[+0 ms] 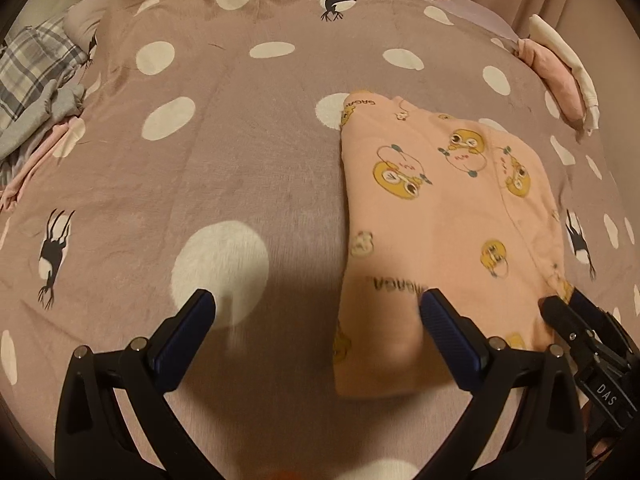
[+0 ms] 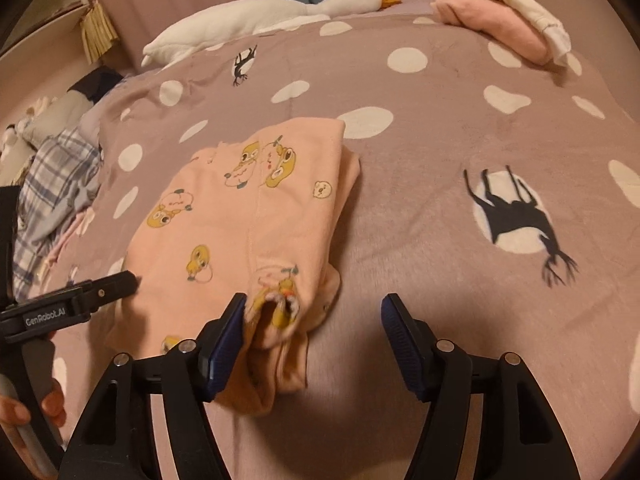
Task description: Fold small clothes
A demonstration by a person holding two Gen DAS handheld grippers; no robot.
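A folded pink garment (image 1: 440, 216) printed with yellow cartoon animals lies on the dotted mauve bedspread (image 1: 240, 152). My left gripper (image 1: 318, 308) hovers open over the garment's left edge; its right finger is above the cloth and its left finger above bare bedspread, with nothing gripped. My right gripper (image 2: 315, 304) is also open. The garment (image 2: 248, 224) has a bunched near corner that lies just inside the left finger (image 2: 228, 332), with no pad pressing on it. The right gripper (image 1: 566, 304) shows at the garment's near right corner. A finger (image 2: 120, 282) of the left gripper reaches in at the garment's left.
A folded pink and white stack (image 2: 504, 20) sits at the far right of the bed. A pile of plaid and grey clothes (image 1: 36, 84) lies at the left edge. A white goose plush (image 2: 260, 12) rests along the far side. A hand (image 2: 24, 412) holds the left gripper's handle.
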